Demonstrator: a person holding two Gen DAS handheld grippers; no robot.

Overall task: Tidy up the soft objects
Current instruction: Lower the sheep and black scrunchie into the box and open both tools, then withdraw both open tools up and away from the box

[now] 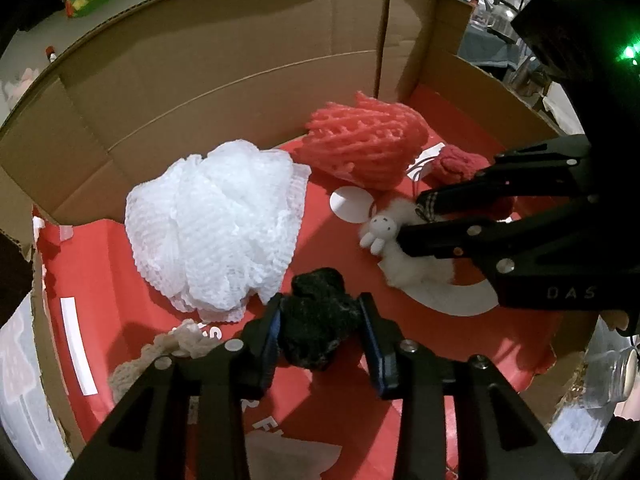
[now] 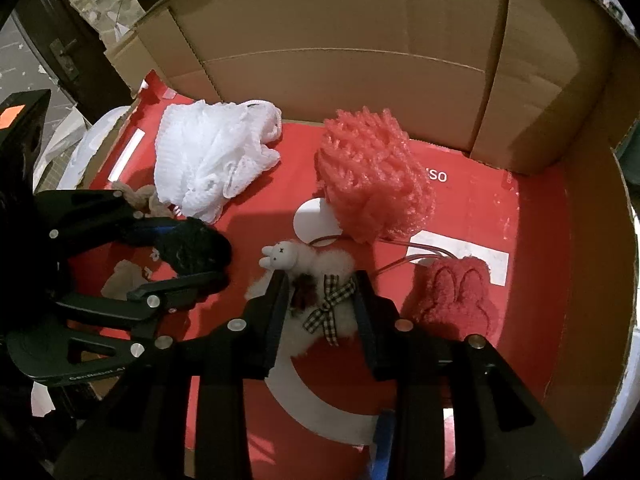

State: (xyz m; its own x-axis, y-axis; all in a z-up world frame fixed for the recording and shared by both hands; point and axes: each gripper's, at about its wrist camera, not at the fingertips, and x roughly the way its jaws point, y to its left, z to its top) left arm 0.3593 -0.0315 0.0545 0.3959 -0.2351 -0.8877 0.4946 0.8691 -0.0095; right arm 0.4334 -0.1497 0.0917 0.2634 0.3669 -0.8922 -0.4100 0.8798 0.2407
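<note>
Two grippers are working inside the open brown cardboard box (image 2: 360, 40) with its red printed floor, each with a soft thing between its fingers. Your left gripper (image 1: 320, 332) has a black fuzzy lump of fabric (image 1: 318, 320) between its blue-lined pads; the pads touch both its sides, though the lump looks only lightly squeezed. Your right gripper (image 2: 322, 300) straddles a white fluffy rabbit plush with a checked ribbon bow (image 2: 320, 276). Its jaws stand only partly open and the fingers press into the fur on both sides, the rabbit's head poking out ahead of the tips.

By my reading, you are at the point of setting these two down among the rest, or lifting them off the floor; the frames don't settle which. If you are placing, your next move calls for easing the jaws wide enough that the fabric and fur slip free instead of clinging to the pads.

Already lying in the box are a white mesh bath puff (image 1: 216, 224), a coral-red mesh bath puff (image 2: 372, 180) and a red fuzzy rabbit-faced plush (image 2: 456, 296).

A beige knitted piece (image 1: 176, 344) is half hidden behind your left gripper, so you can't tell what it is. Whether the black lump rests on the floor is also unclear.
</note>
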